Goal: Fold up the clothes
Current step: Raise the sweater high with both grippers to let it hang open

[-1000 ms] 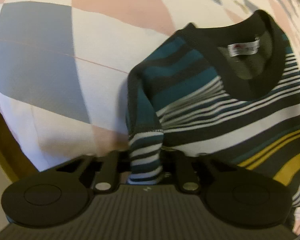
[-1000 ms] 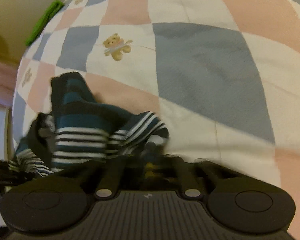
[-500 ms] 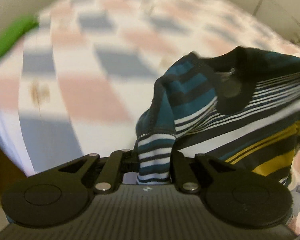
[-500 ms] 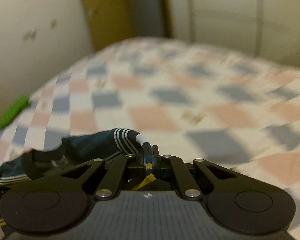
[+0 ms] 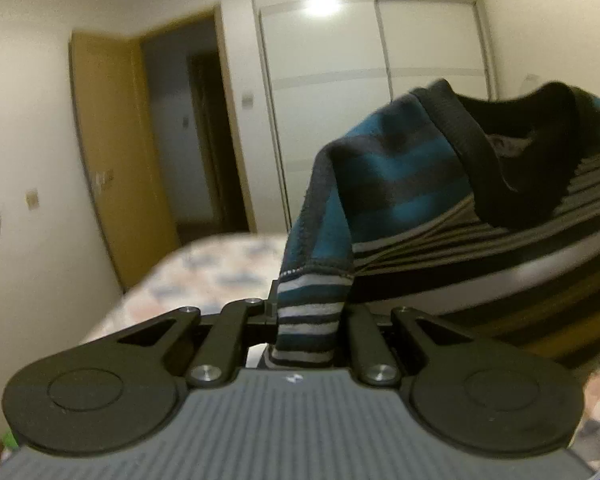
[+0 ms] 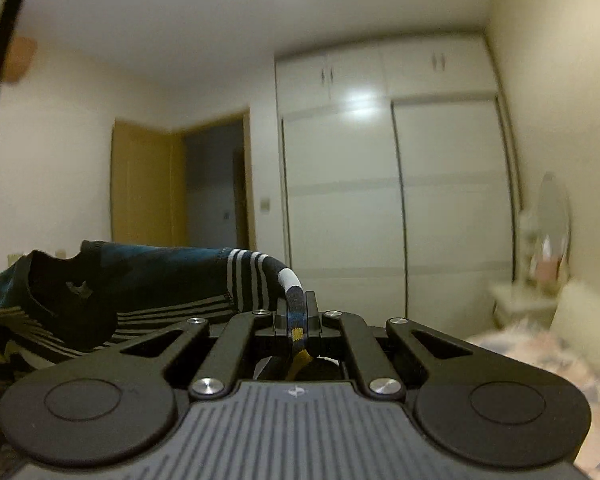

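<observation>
Right at the tips of the left tool [image 5: 308, 316], the jaws are pinching a striped sleeve end or shoulder edge of the sweater [image 5: 480, 216]; the cloth bunches between them and rises ahead and to the right of the tool, where the dark neckband [image 5: 472, 140] sags open. The right tool [image 6: 298, 320] is likewise pressed together on a thin rolled edge of the same sweater, which trails off to its left in a slack span with the collar hanging between the two grips.

Just beyond and below both tools lies the bed [image 5: 204, 268] with its patterned cover, and the garment is held up clear of it. Farther off stand the open door [image 6: 148, 184] and the white wardrobe [image 6: 392, 184].

This looks like the lift-and-spread step: the sweater is raised by its two upper corners, not yet laid flat. The next move likely calls for drawing the tools apart to take up the slack, then lowering the garment evenly onto the bed, keeping both pinches firm.
</observation>
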`<state>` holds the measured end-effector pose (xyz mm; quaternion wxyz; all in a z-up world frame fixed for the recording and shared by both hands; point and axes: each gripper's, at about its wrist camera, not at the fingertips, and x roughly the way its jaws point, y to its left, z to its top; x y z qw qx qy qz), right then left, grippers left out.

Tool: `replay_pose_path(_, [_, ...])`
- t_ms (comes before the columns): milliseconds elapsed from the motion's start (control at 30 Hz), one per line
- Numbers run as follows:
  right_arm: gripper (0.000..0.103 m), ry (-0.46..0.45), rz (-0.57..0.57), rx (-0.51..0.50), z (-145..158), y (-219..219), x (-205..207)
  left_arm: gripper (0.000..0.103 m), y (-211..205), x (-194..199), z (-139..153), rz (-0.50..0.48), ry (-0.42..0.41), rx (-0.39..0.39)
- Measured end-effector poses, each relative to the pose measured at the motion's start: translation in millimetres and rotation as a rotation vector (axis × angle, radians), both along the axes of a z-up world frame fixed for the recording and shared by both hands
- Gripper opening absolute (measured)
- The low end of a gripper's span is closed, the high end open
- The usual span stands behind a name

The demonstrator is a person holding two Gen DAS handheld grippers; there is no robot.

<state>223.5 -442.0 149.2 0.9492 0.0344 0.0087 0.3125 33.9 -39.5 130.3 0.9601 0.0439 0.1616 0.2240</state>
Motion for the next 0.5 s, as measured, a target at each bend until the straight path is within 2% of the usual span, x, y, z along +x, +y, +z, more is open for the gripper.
replay_pose_path(100, [0.004,-0.068,-0.014,0.04,21.0,-18.1,-32.9,0.01,0.7,-21.4,27.5,-0.048,-0.046,0.017])
replay_pose_path(200, [0.003,-0.123,-0.025,0.061,36.7,-28.6,-66.0,0.01,-6.0,-49.6,39.0,-0.08,-0.063,0.055])
replay_pose_path(333, [0.003,-0.161,-0.031,0.066,48.2,-42.4,-103.3,0.01,-11.1,-78.8,45.1,-0.098,-0.057,0.015])
replay_pose_path(500, [0.003,-0.182,-0.059,0.034,63.4,-47.9,-118.6,0.01,-10.2,-74.8,60.1,-0.135,-0.046,0.065])
